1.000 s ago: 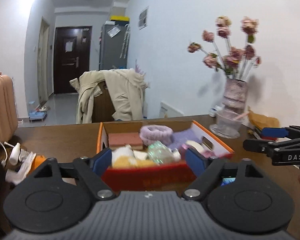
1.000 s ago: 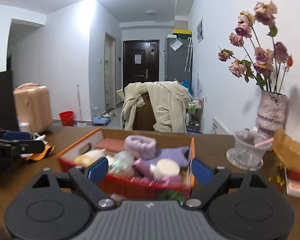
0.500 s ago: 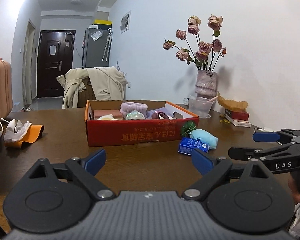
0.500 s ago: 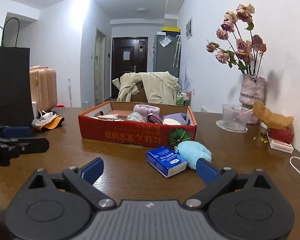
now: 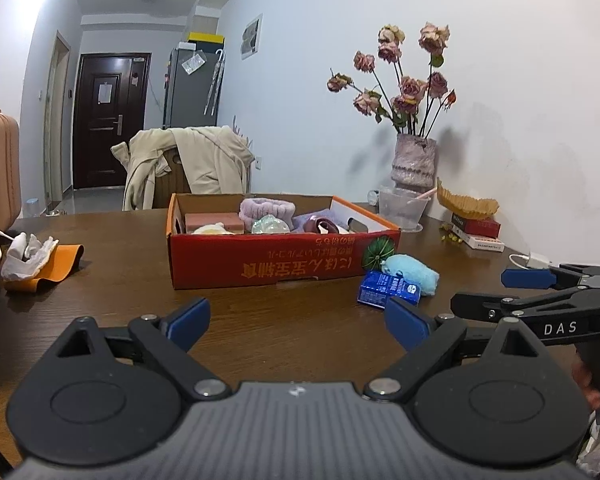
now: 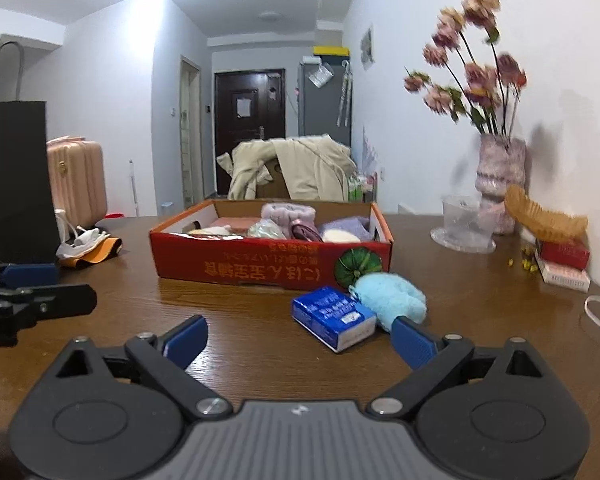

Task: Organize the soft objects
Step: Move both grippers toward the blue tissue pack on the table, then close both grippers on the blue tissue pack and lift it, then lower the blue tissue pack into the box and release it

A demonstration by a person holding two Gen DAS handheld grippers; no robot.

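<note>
A red cardboard box (image 5: 276,258) (image 6: 260,266) sits mid-table, holding several soft things, among them a lilac headband (image 5: 265,208) (image 6: 287,213) and a pink sponge (image 5: 213,222). A light blue fluffy toy (image 5: 414,272) (image 6: 394,298) and a blue tissue pack (image 5: 388,289) (image 6: 334,317) lie on the table by the box's front right corner. My left gripper (image 5: 298,320) is open and empty, well in front of the box. My right gripper (image 6: 300,338) is open and empty, just short of the tissue pack; it also shows in the left wrist view (image 5: 496,292).
A vase of dried roses (image 5: 414,162) (image 6: 500,168), a clear plastic cup (image 5: 404,208) and stacked books with a woven dish (image 5: 474,222) stand by the wall. A white cloth on an orange item (image 5: 40,258) lies at left. A black bag (image 6: 14,184) stands far left.
Both grippers have pulled back from over the box toward the near table edge. The blue toy and tissue pack have come into view beside the box.
</note>
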